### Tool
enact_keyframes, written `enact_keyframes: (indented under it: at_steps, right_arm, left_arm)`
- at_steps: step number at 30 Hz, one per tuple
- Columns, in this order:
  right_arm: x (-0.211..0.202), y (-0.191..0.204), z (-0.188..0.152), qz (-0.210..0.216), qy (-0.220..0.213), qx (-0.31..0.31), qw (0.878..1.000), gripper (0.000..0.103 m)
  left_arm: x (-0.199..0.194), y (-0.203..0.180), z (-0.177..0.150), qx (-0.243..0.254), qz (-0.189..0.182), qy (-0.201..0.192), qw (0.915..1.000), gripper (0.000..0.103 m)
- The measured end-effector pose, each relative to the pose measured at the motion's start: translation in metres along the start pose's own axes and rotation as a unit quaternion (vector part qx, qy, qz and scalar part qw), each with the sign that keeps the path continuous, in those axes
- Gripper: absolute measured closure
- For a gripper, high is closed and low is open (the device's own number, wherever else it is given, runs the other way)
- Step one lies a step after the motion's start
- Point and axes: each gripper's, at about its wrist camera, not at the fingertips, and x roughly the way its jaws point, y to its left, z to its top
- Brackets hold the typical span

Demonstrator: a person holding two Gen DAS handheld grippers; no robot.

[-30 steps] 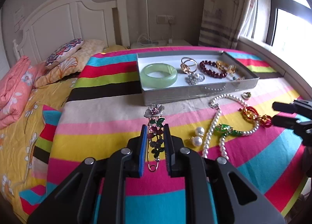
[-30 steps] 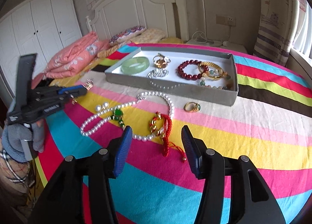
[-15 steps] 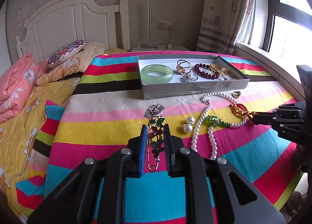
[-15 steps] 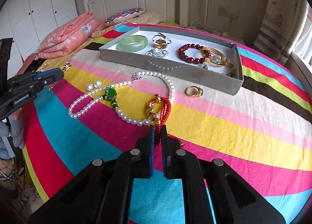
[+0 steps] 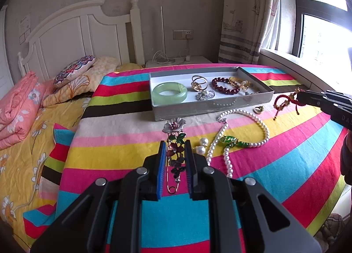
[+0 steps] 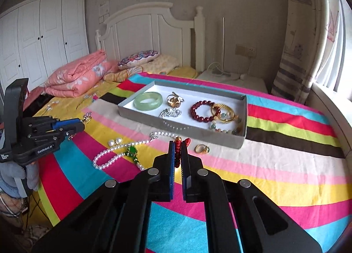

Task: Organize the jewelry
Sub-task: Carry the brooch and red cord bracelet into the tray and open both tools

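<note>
My left gripper [image 5: 175,145] is shut on a flower brooch [image 5: 175,143] with a long gold pin and holds it above the striped bedspread. My right gripper [image 6: 178,145] is shut on a red cord bracelet [image 6: 180,143], lifted off the bed; it also shows hanging in the left wrist view [image 5: 283,103]. A grey tray [image 5: 211,109] farther back holds a green jade bangle [image 5: 169,92], rings, a dark red bead bracelet [image 5: 224,86] and gold pieces. A pearl necklace [image 5: 242,129] with a green pendant, two pearl earrings [image 5: 202,145] and a gold ring [image 5: 258,109] lie on the bedspread.
Pillows [image 5: 74,70] and a folded pink quilt [image 5: 15,107] lie at the bed's left by the white headboard. A nightstand with cables [image 5: 173,61] stands behind the tray. A window and curtain [image 5: 248,21] are on the right. White wardrobes [image 6: 39,37] stand at the far left.
My right gripper closed on the red cord bracelet and lifted it off the bed toward the tray. My left gripper kept the brooch and rose and drew back a little.
</note>
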Motion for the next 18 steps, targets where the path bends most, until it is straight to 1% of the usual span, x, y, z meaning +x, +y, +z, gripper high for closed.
enact_keyframes:
  at_steps: [8, 13, 18]
  right_arm:
    - [0.004, -0.005, 0.011, -0.004, -0.003, -0.003, 1.0, 0.097]
    - [0.018, -0.008, 0.027, -0.007, -0.001, -0.016, 1.0, 0.097]
    - [0.041, -0.019, 0.045, 0.001, 0.006, -0.011, 1.0, 0.097]
  left_arm:
    - [0.003, -0.014, 0.016, 0.028, 0.0, -0.005, 0.9996, 0.087]
    - [0.018, -0.02, 0.038, 0.047, -0.005, 0.0, 0.9989, 0.087]
    - [0.038, -0.023, 0.067, 0.06, -0.011, 0.009, 0.9981, 0.087]
